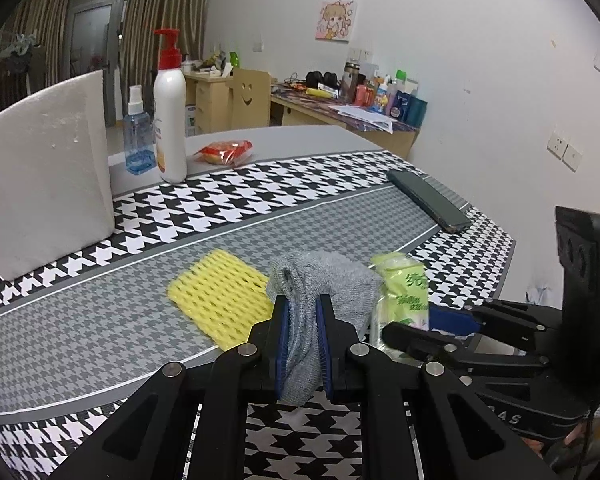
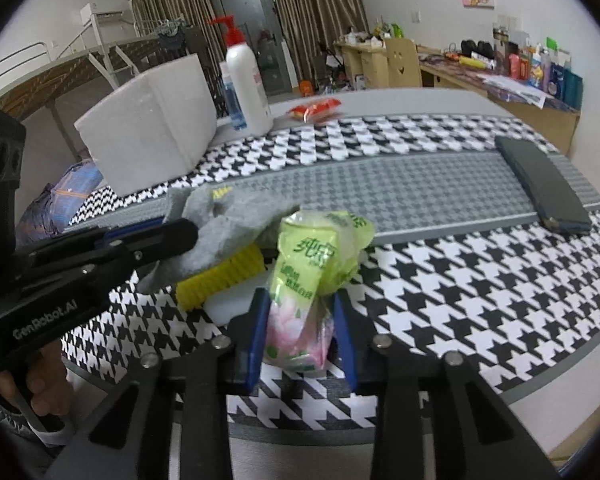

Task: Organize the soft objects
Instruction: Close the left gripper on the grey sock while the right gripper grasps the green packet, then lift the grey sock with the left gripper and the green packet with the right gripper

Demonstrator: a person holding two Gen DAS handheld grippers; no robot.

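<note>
On the houndstooth desk (image 1: pixel 340 184), left tool (image 1: pixel 303 312) tilts down pinching the crumpled grey sock (image 1: pixel 320 280); right tool (image 2: pixel 300 312) clamps the green tissue pack (image 2: pixel 304 268).

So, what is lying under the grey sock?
Under the grey sock lies the yellow foam net, partly showing. The rest of the net is covered by the sock and cannot be seen.

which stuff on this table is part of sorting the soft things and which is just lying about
Job:
grey sock, in the left hand-held gripper
green tissue pack, in the right hand-held gripper
yellow foam net

Lying about:
lotion bottle
spray bottle
phone
red snack packet
white foam block
</note>
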